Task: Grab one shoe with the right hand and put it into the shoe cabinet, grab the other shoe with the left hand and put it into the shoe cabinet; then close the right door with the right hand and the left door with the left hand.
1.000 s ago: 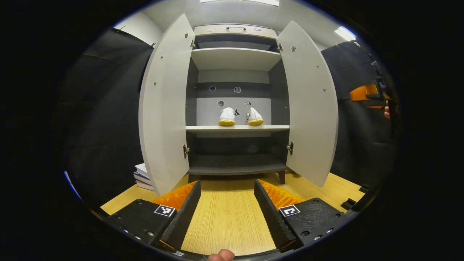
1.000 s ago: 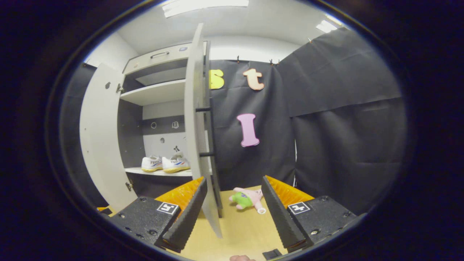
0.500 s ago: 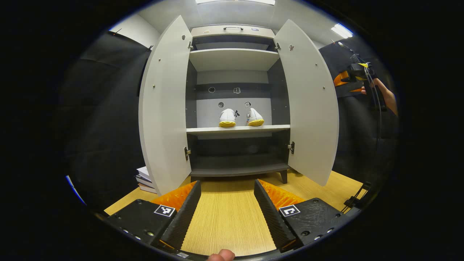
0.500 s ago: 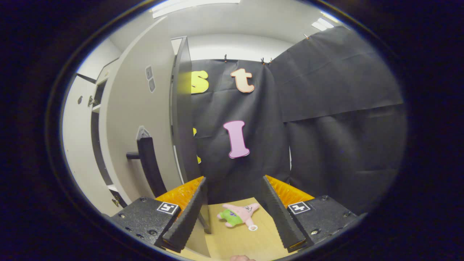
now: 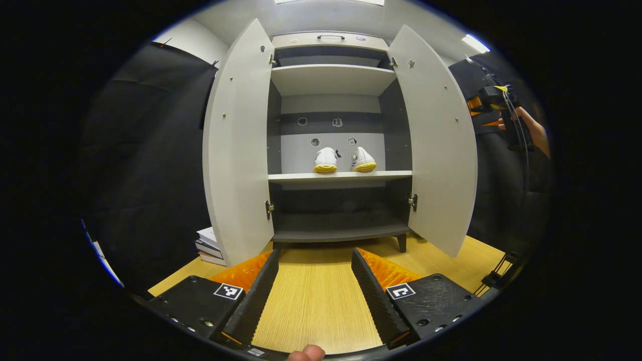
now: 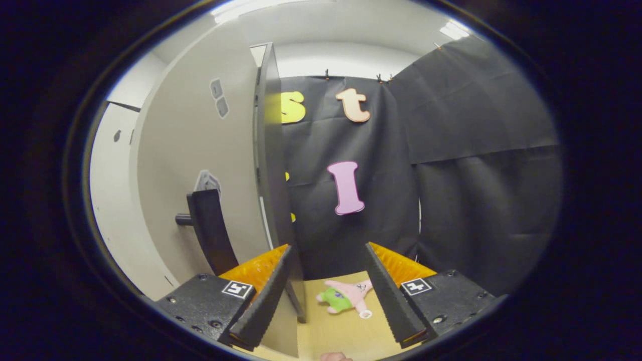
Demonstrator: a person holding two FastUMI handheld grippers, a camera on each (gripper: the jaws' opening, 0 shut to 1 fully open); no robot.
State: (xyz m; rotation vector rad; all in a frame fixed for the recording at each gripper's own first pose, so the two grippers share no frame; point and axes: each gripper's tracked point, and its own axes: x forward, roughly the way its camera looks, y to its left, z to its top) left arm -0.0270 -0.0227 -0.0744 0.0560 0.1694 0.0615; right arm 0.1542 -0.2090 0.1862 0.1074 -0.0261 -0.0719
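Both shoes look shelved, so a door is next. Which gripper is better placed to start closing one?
Right. The right gripper sits open behind the right door, near its handle. The left gripper is back from the cabinet.

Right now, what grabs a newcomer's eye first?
The open shoe cabinet, both doors swung wide, with a pair of white shoes on its middle shelf. Next, the right door looming beside the right tongs, a pink-and-green plush toy on the floor beyond.

Right door [image 6: 200, 150] (handle [image 6: 210, 230] outward) blocks the tongs' left side.
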